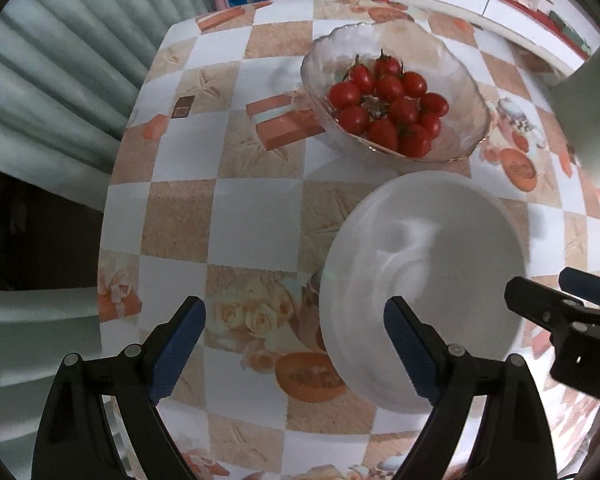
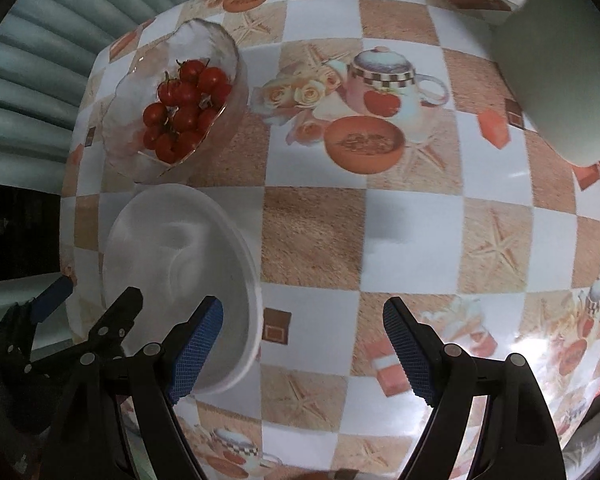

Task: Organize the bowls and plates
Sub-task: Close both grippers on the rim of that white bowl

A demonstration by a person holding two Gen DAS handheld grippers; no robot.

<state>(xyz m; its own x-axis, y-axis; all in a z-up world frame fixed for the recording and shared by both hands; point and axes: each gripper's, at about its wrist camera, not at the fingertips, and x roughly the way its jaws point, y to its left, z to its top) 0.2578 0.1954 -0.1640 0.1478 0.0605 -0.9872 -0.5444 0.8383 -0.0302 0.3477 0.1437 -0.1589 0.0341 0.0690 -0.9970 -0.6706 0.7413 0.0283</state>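
Left gripper (image 1: 294, 344) and right gripper (image 2: 302, 346) both spread wide, holding nothing, above table (image 2: 312, 224) w/ checkered orange-white printed cloth; corrugated wall at left. White bowl (image 1: 424, 288) upright, empty, plain, round. Just behind it, glass bowl (image 1: 396, 92) w/ cherry tomatoes (image 1: 388, 104), wavy rim.

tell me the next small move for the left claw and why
Probably ease the left claw right so its fingers straddle the near rim of the empty white bowl. Both claws are open and hold nothing, and one left finger already overlaps the bowl. The glass bowl of cherry tomatoes sits just beyond it, so go gently.
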